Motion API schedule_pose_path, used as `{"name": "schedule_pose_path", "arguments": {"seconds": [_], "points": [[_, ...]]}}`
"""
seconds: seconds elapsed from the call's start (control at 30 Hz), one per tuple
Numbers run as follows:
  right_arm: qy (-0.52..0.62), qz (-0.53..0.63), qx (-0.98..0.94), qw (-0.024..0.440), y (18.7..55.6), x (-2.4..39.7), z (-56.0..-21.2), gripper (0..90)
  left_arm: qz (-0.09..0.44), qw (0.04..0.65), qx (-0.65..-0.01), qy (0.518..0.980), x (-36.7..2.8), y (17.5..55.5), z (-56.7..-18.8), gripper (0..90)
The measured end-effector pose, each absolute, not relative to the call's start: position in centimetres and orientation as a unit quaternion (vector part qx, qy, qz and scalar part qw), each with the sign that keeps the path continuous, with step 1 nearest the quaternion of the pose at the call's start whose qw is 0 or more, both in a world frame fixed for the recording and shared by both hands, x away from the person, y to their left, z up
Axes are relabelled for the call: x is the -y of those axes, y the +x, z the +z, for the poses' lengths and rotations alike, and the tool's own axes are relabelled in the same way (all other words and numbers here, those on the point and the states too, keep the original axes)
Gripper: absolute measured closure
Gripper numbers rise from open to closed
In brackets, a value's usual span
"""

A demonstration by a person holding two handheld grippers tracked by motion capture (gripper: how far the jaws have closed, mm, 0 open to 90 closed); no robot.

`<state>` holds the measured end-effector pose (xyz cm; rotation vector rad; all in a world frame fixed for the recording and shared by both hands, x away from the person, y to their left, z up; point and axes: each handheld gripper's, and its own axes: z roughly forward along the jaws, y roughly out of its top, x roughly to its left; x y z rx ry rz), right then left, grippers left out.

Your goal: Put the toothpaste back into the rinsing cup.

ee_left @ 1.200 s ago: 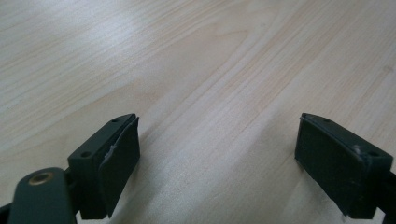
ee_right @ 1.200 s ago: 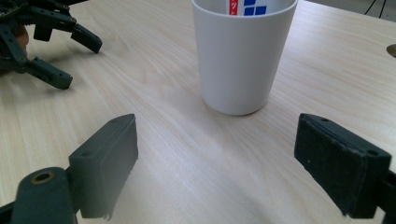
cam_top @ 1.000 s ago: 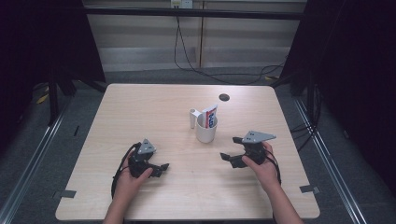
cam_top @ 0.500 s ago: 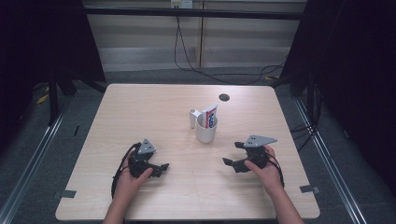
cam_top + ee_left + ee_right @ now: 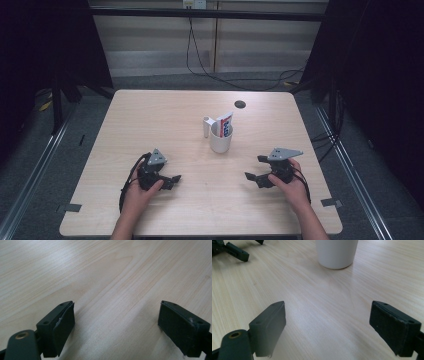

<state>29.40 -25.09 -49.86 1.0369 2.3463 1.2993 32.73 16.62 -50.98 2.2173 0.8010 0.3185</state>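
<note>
Left forearm: enters from the bottom edge, hand wrapped around the left gripper (image 5: pixel 172 180), held low, jaws pointing to the person's right and spread wide with nothing between them. Right forearm: enters from the bottom edge, angled inward, hand grasping the right gripper (image 5: pixel 254 168), jaws pointing left, likewise spread wide and empty. The two grippers sit well apart.

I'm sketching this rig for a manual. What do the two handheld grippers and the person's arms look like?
Both the left gripper and the right gripper are black, each topped by a grey three-cornered plate, with a black cable looping from the body. Seen close, each has two blocky black jaws with flat dark pads, small screw holes and a brass-coloured pivot bushing. The forearms show no sleeves, and the hands wear no gloves.
</note>
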Motion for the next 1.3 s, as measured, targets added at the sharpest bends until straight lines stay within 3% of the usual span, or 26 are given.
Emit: {"name": "schedule_pose_path", "arguments": {"seconds": [1.3], "points": [[0.362, 0.367, -0.845, 0.143, 27.8, 25.9, -51.2, 13.6, 0.126, 0.37, -0.313, 0.866, -16.6, 32.7, -51.0, 13.9]]}}
